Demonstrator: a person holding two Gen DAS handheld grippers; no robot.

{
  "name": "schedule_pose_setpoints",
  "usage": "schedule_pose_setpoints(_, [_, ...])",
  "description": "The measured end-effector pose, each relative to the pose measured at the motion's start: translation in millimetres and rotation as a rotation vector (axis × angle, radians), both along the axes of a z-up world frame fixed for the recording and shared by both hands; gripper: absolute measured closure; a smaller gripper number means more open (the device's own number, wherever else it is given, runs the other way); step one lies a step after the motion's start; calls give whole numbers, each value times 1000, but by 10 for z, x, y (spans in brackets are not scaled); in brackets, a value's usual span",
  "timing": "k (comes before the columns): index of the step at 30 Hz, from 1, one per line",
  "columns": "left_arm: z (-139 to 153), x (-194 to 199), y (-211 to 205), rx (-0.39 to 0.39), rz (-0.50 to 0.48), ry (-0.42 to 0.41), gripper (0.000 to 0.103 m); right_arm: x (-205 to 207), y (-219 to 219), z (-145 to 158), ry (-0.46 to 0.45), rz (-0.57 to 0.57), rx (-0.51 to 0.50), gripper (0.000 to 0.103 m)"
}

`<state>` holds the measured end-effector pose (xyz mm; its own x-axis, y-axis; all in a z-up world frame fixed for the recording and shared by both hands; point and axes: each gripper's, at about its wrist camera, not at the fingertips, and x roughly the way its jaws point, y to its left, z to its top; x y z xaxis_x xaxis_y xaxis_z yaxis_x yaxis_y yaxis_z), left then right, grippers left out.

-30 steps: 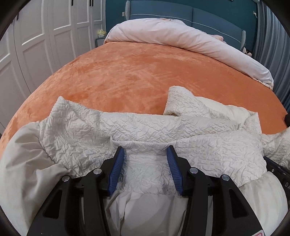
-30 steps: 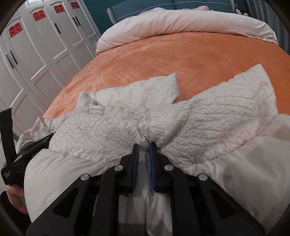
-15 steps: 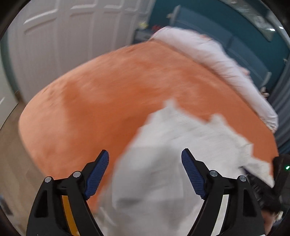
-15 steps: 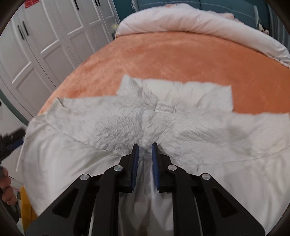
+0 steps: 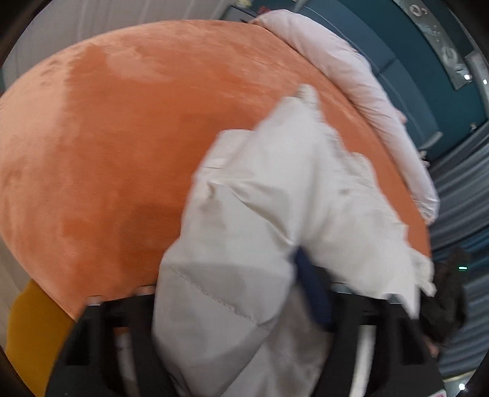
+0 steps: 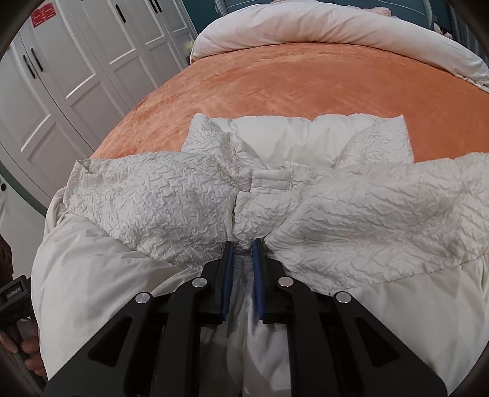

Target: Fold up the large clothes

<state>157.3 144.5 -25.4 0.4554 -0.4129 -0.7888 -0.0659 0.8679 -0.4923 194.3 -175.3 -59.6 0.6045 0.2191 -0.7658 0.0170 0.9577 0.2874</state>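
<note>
A large cream padded jacket [image 6: 305, 210] with crinkled panels lies spread on the orange bedspread [image 6: 293, 79]. My right gripper [image 6: 243, 244] is shut on a pinch of its fabric at the near middle. In the left wrist view, which is blurred, the jacket [image 5: 275, 207] drapes over my left gripper [image 5: 232, 293]. It covers the left finger, and only the blue pad of the right finger [image 5: 314, 293] shows. I cannot tell whether that gripper holds the cloth.
A rolled pale duvet [image 6: 321, 27] lies across the far end of the bed against a teal headboard. White wardrobe doors [image 6: 67, 67] stand to the left. The orange bedspread [image 5: 122, 122] stretches beyond the jacket.
My left gripper opened, swung to the jacket's left side and now sits under its fabric. The jacket has been drawn flatter and wider. My right gripper kept its grip.
</note>
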Motion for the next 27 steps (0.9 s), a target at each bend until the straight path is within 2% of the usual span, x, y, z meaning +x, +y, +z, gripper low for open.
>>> schedule_pose_setpoints(1, [84, -15, -26, -1, -10, -12, 73, -4, -7, 1, 0, 0, 3, 93])
schedule_pose_setpoints(2, [195, -38, -66, -6, -24, -33, 83, -4, -10, 3, 1, 0, 4, 93])
schedule_pose_setpoints(4, [539, -118, -181, -23, -57, -93, 89, -2, -6, 1, 2, -1, 6, 93])
schedule_pose_setpoints(9, [1453, -454, -901, -9, -219, -271, 91, -19, -81, 37, 12, 1, 56, 92])
schedule_pose_setpoints(12, [1789, -664, -1552, 35, -327, -361, 91, -105, -258, 132, 29, -16, 132, 92])
schedule_pose_setpoints(14, [1894, -771, -1964, 82, -395, -413, 91, -247, -483, 225, 33, -32, 213, 91])
schedule_pose_setpoints(16, [1908, -912, -2474, 135, -479, -452, 91, -471, -767, 311, 14, -54, 290, 91])
schedule_pose_setpoints(20, [1728, -1079, -3158, 163, -595, -433, 91, -1068, -1392, 485, -39, -125, 369, 87])
schedule_pose_setpoints(22, [1560, -1213, -3530, 205, -662, -424, 91, -1428, -1713, 587, -67, -185, 354, 86])
schedule_pose_setpoints(24, [1347, -1315, -3833, 244, -710, -401, 91, -1796, -2020, 680, -104, -249, 352, 79])
schedule_pose_setpoints(27, [1012, -1420, -4215, 314, -762, -391, 90, -2276, -2356, 825, -156, -331, 333, 75])
